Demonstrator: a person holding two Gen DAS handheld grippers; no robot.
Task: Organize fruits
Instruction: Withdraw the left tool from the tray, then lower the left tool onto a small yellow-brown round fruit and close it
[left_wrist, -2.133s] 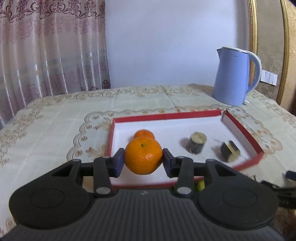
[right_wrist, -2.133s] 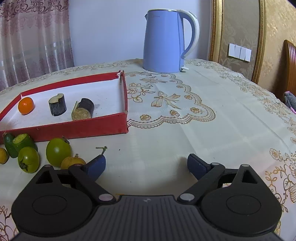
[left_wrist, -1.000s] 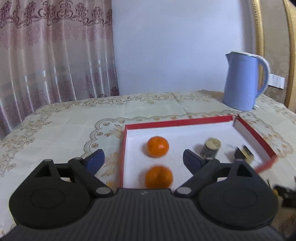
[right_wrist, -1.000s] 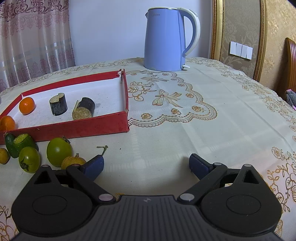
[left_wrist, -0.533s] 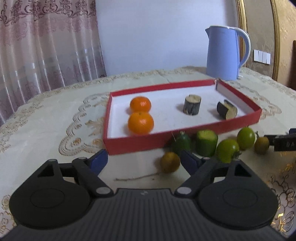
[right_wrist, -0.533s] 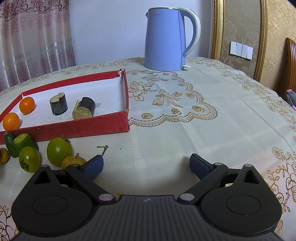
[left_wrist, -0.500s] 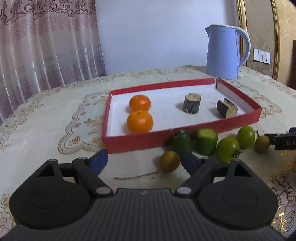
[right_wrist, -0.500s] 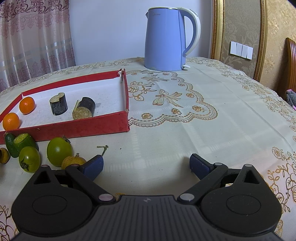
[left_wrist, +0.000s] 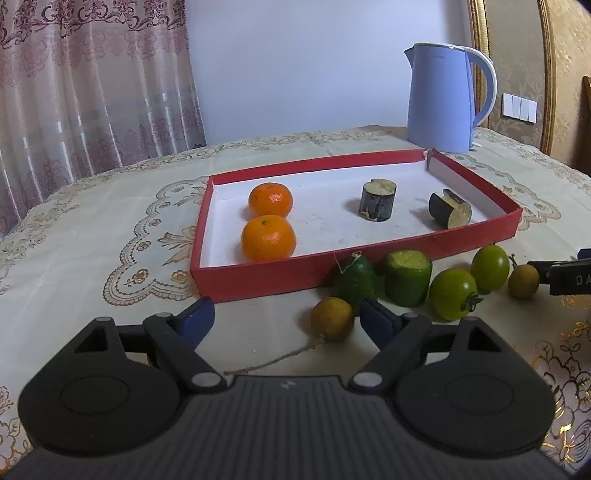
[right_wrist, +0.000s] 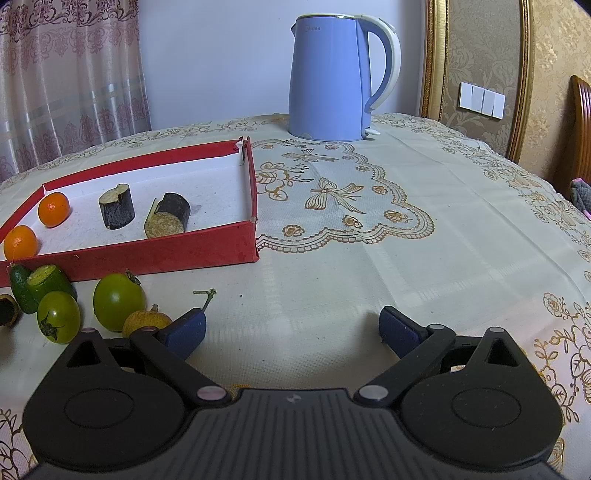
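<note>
A red tray (left_wrist: 258, 275) (right_wrist: 147, 251) on the tablecloth holds two oranges (left_wrist: 268, 238) (left_wrist: 270, 200) at its left end and two dark eggplant pieces (left_wrist: 377, 200) (left_wrist: 450, 209). In front of the tray lie a small yellow-brown fruit (left_wrist: 332, 319), a dark green fruit (left_wrist: 356, 280), a cut green piece (left_wrist: 408, 278), two green tomatoes (left_wrist: 452, 293) (left_wrist: 490, 264) and a brown longan (left_wrist: 523, 281). My left gripper (left_wrist: 286, 317) is open just above the cloth, the yellow-brown fruit by its right finger. My right gripper (right_wrist: 291, 328) is open and empty, the longan (right_wrist: 146, 323) beside its left finger.
A blue electric kettle (left_wrist: 445, 98) (right_wrist: 338, 77) stands on the table behind the tray. A loose stem (left_wrist: 273, 358) lies on the cloth in front of the left gripper. Curtains hang at the back left; a gold-framed wall is at the right.
The left gripper let the orange go into the tray beside the other one, then drew back and sank to the cloth in front of the tray. The right gripper stayed still.
</note>
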